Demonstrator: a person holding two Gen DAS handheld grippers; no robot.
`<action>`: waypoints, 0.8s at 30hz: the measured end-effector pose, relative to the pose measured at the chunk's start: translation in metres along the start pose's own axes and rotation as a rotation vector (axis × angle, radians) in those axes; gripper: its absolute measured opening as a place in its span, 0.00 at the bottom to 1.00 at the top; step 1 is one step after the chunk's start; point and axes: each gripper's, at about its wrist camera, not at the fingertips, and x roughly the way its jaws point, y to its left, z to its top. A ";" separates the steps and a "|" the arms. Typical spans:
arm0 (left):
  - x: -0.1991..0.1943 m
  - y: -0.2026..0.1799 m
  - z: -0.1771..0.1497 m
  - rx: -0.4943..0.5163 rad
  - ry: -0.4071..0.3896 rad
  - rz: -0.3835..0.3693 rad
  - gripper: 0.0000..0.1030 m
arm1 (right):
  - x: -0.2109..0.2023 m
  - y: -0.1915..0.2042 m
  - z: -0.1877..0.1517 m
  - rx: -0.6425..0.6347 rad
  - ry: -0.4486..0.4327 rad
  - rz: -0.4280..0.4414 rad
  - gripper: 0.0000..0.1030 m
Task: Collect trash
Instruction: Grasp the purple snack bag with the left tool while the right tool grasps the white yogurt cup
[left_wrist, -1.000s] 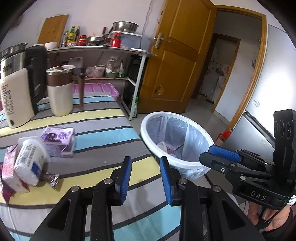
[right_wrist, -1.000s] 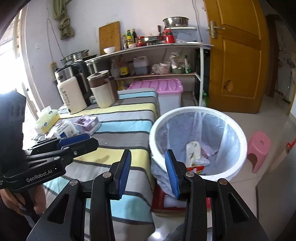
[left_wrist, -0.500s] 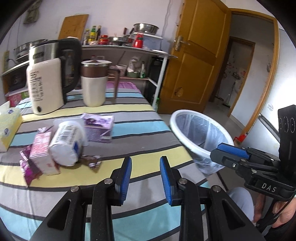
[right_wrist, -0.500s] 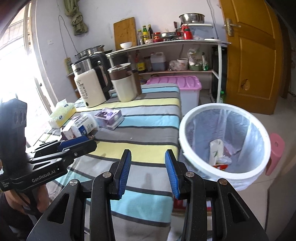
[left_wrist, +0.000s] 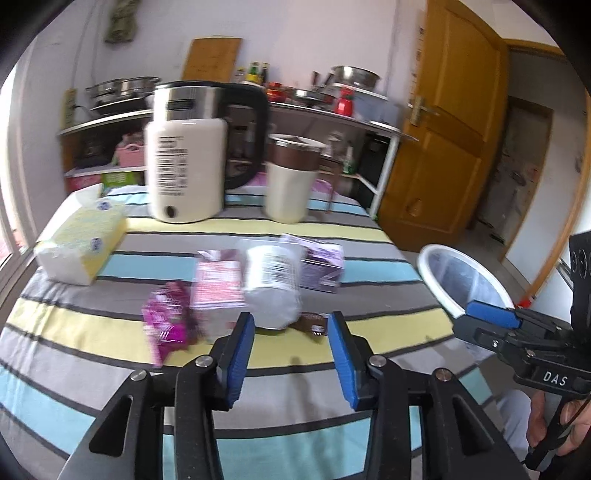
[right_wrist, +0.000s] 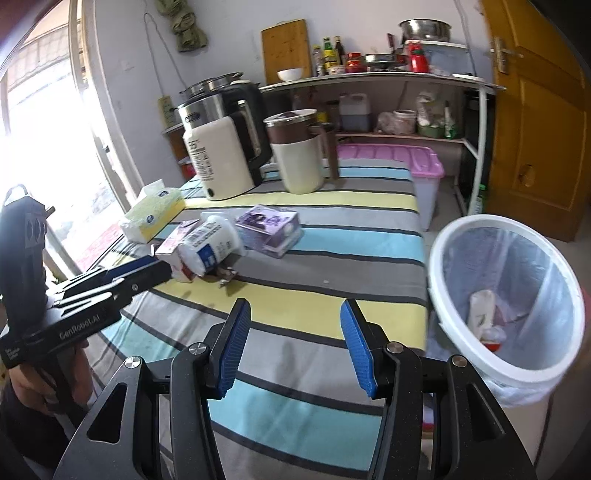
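Both views have been swung away from the white bin (right_wrist: 461, 354) toward the litter pile (left_wrist: 255, 280) on the striped table (left_wrist: 369, 347). Left gripper (left_wrist: 291, 354) and right gripper (right_wrist: 295, 343) are being spread, nothing between the jaws. One piece should be singled out and straddled squarely before closing.

Left tongs (left_wrist: 291, 349): black frame, blue ribbed pads, silver screws, "GenRobot.AI" in white; right tongs (right_wrist: 294, 341): matching build, white "DAS" lettering.
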 end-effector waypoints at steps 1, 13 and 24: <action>-0.001 0.005 0.001 -0.007 -0.004 0.011 0.43 | 0.004 0.003 0.001 -0.005 0.004 0.006 0.50; 0.016 0.076 0.004 -0.145 0.023 0.133 0.47 | 0.041 0.031 0.020 -0.037 0.055 0.077 0.50; 0.050 0.092 0.004 -0.194 0.100 0.106 0.52 | 0.061 0.051 0.036 -0.045 0.061 0.098 0.50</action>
